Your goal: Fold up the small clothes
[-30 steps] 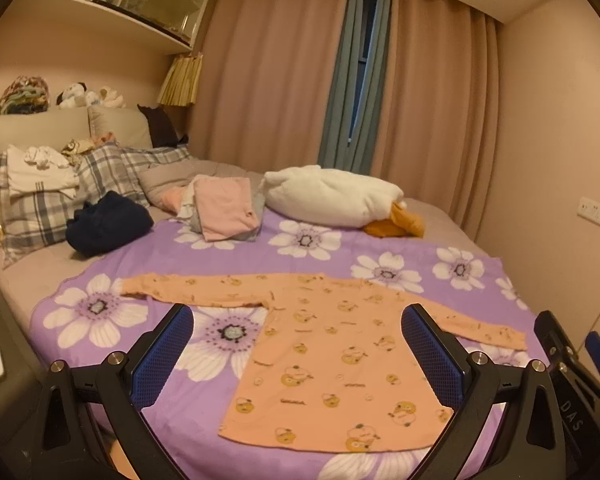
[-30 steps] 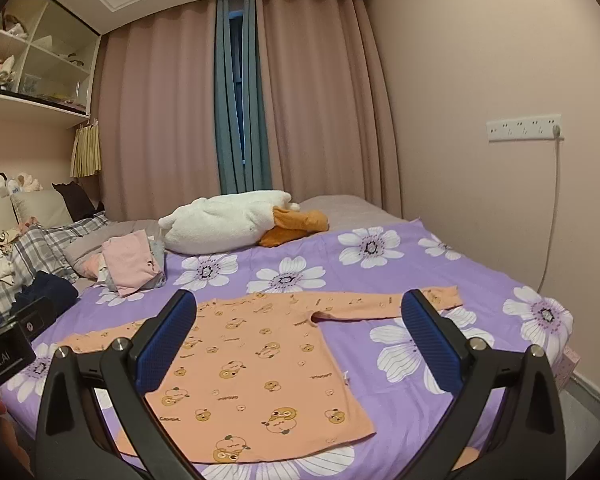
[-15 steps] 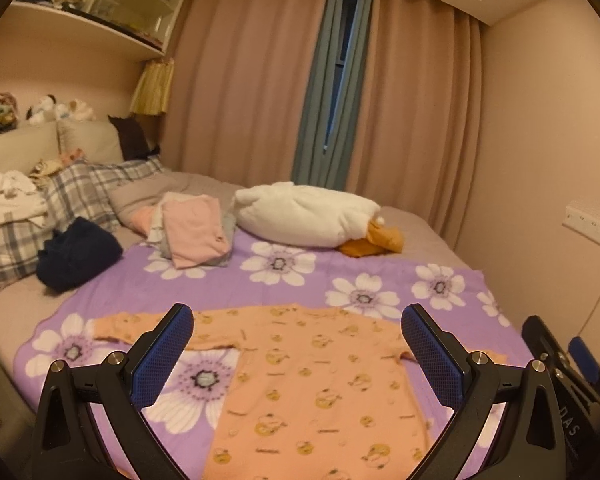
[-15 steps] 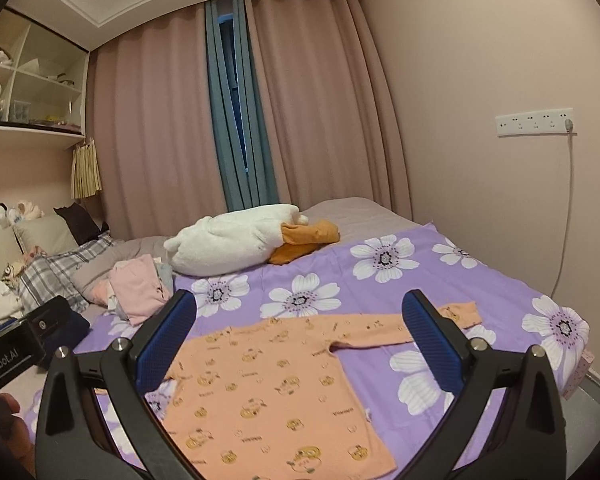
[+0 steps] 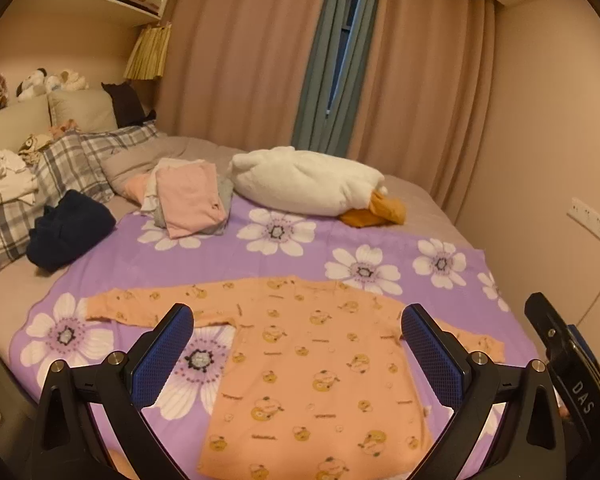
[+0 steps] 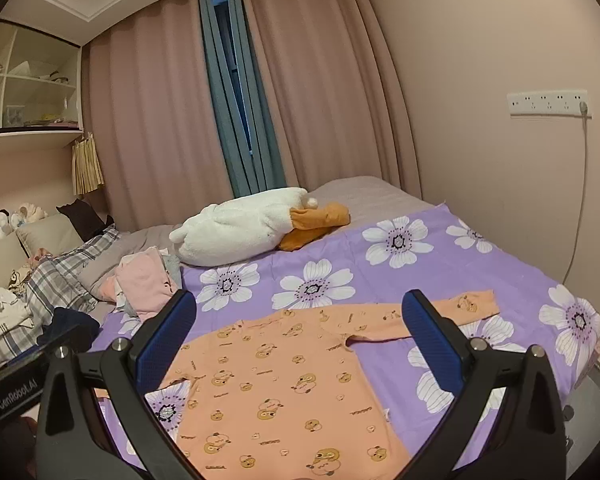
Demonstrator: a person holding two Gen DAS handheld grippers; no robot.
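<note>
An orange long-sleeved baby shirt [image 5: 316,364] with a duck print lies flat on the purple flowered blanket [image 5: 284,264], both sleeves spread out. It also shows in the right wrist view [image 6: 284,384]. My left gripper [image 5: 298,344] is open and empty, held above the shirt's near side. My right gripper [image 6: 300,328] is open and empty, above the shirt and apart from it. The right gripper's body [image 5: 568,364] shows at the right edge of the left wrist view.
A stack of folded pink and grey clothes [image 5: 188,196] lies at the blanket's far edge. A dark blue garment [image 5: 68,232] lies at the left by plaid pillows [image 5: 72,164]. A white duck plush [image 5: 312,184] lies beyond. The wall [image 6: 500,80] is at the right.
Both grippers have shifted over the bed, first pulling back and up, then lowering toward the shirt again. The shirt has not moved. Both grippers stay open.
</note>
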